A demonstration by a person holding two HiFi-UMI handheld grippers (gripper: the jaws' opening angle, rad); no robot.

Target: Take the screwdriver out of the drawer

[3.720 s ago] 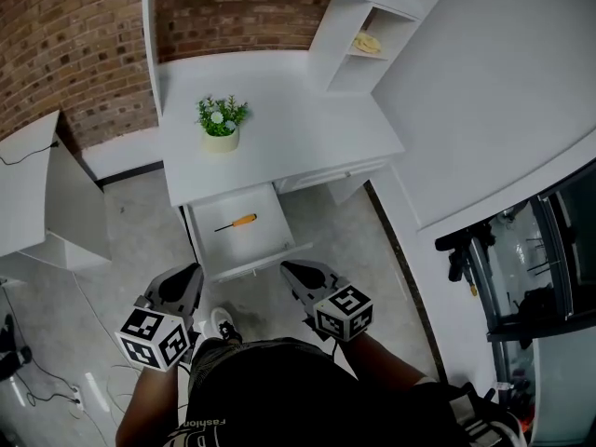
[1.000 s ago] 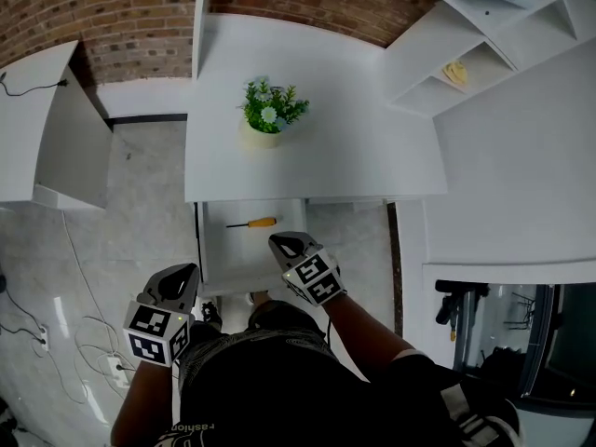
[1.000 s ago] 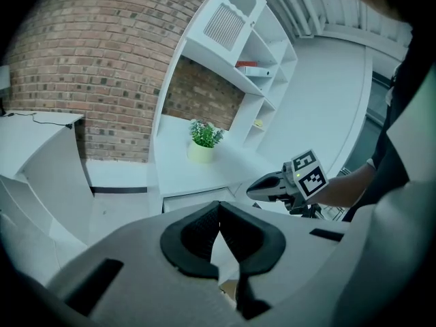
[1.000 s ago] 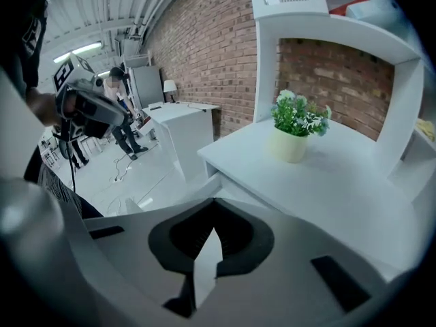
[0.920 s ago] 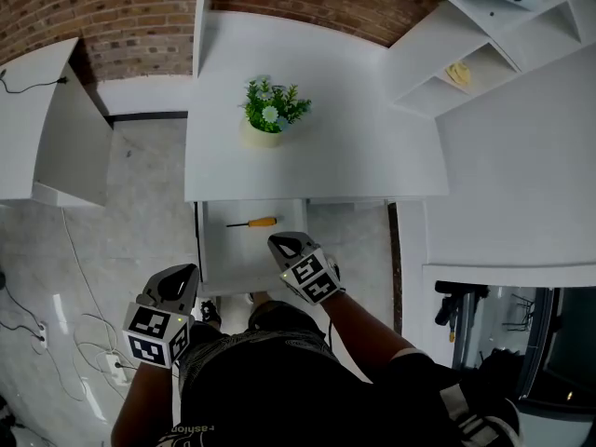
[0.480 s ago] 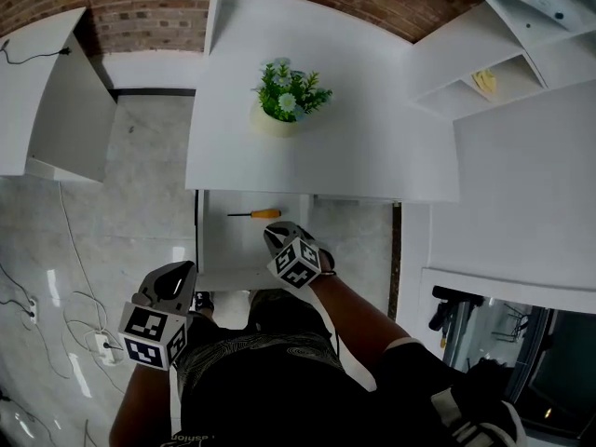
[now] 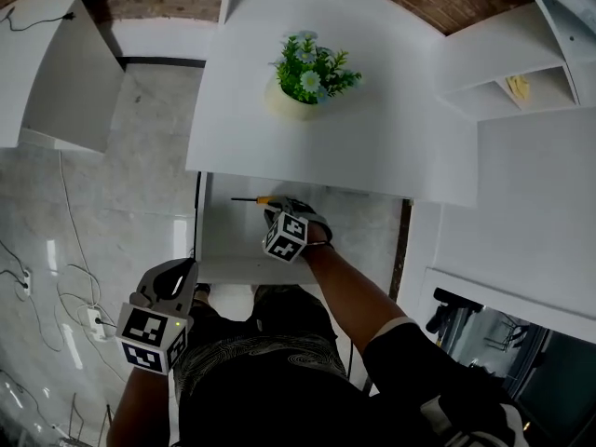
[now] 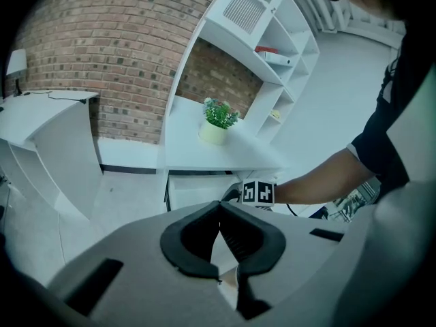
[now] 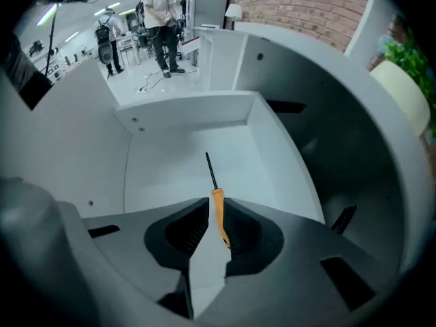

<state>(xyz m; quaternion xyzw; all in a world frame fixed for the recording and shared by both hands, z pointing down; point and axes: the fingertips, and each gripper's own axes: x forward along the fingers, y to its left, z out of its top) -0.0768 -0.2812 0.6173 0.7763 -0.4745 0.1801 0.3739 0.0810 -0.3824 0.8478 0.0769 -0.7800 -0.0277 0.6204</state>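
The screwdriver, orange-handled with a thin dark shaft, lies at the back of the open white drawer under the desk. My right gripper reaches into the drawer at the handle. In the right gripper view the orange handle sits between the jaws, which have closed to its width, and the shaft points ahead along the drawer floor. My right gripper is shut on it. My left gripper hangs low at the left, in front of the drawer, shut and empty.
A potted plant stands on the white desk above the drawer. A white cabinet stands at the left, and cables trail on the floor. Shelves rise at the right. People stand far off.
My right gripper has moved forward into the drawer and closed round the screwdriver's handle. The head view has moved closer over the desk. The left gripper has stayed low at the left.
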